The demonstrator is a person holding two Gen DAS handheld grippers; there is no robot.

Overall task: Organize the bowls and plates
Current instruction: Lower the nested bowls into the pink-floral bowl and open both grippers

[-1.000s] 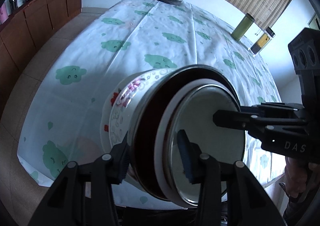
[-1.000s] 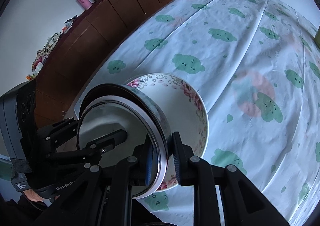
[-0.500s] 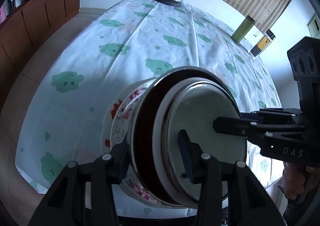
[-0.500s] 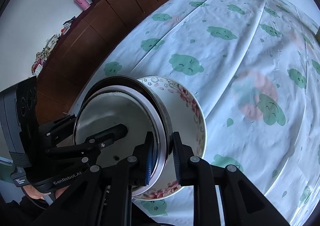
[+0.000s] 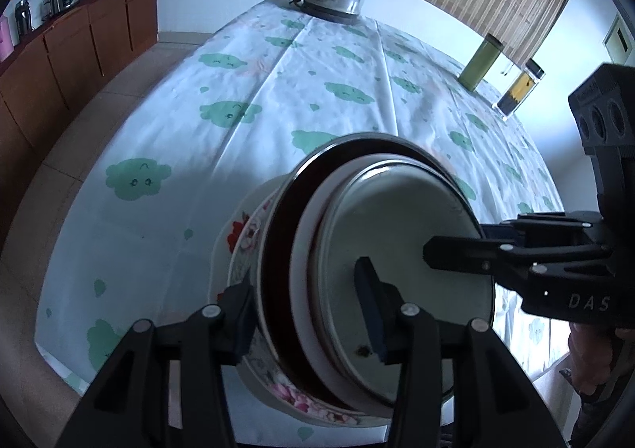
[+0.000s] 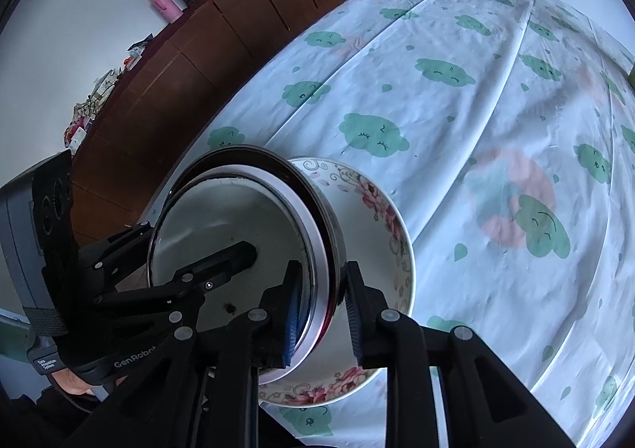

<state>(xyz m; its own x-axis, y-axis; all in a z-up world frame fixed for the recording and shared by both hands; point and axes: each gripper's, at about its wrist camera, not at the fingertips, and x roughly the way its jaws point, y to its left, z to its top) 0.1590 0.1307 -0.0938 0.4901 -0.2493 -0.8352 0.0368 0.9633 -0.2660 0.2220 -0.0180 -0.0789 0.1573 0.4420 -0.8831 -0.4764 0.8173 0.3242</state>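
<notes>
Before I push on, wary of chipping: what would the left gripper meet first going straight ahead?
Probably the nested bowls' wall, already between the left gripper's just-opening fingers, above the floral plate.

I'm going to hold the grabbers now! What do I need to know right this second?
Left gripper: open, straddling the rim of the nested bowls; its jaws have just been opening, pads off the rim.
Right gripper: closed on the same rim from the other side; its jaws have just opened slightly.
Things: the nested bowls sit inside the floral bowl on the table.
Done: bowls stacked.
Left: probably release the right grip, then lift both grippers clear.
</notes>
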